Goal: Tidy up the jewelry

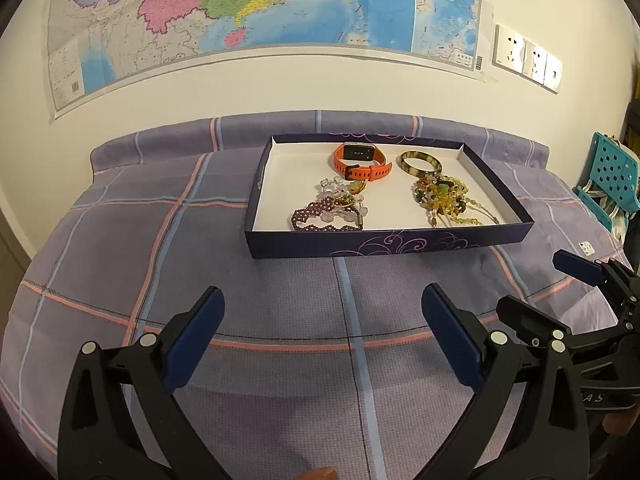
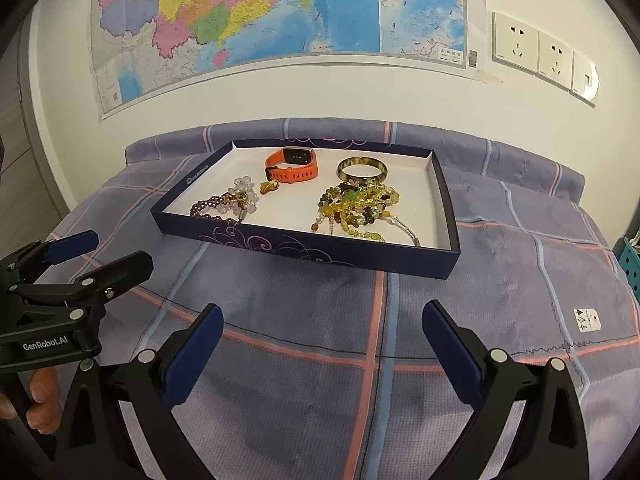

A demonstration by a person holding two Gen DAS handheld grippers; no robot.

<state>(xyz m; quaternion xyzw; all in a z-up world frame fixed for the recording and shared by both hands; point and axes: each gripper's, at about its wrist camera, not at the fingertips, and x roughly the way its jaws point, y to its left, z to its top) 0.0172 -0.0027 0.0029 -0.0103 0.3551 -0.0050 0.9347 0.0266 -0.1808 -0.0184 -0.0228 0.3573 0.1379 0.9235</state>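
The jewelry lies in a shallow dark tray (image 1: 368,244) with a white floor and pale swirls on its near wall. The tray stands on the bed (image 1: 280,312), towards its far side, close to the wall. At the far middle of the tray sits an orange watch (image 1: 360,160) with its strap buckled into a loop; just right of it lies a mottled bangle (image 1: 420,164). Near the bangle, touching it, is a heap of yellow and green beads (image 1: 444,196), with strands trailing towards the tray's near right corner. Left of the heap, apart from it, a purple bracelet (image 1: 320,220) lies tangled with clear beads against the near wall. The tray's left third is bare floor.

Between the tray's near wall and the grippers the checked bedspread is flat and open. The left hand-held gripper (image 1: 322,320) hangs over this stretch with its jaws spread wide and nothing between them. The right hand-held gripper (image 2: 322,332) is just beside it, likewise spread and holding nothing. In the right wrist view the left tool's body reads "GenRobot.AI", and a small white tag (image 2: 587,320) lies on the bedspread at right, its print too small to read. A map (image 2: 280,12) hangs on the far wall, with sockets (image 2: 536,50) to its right.
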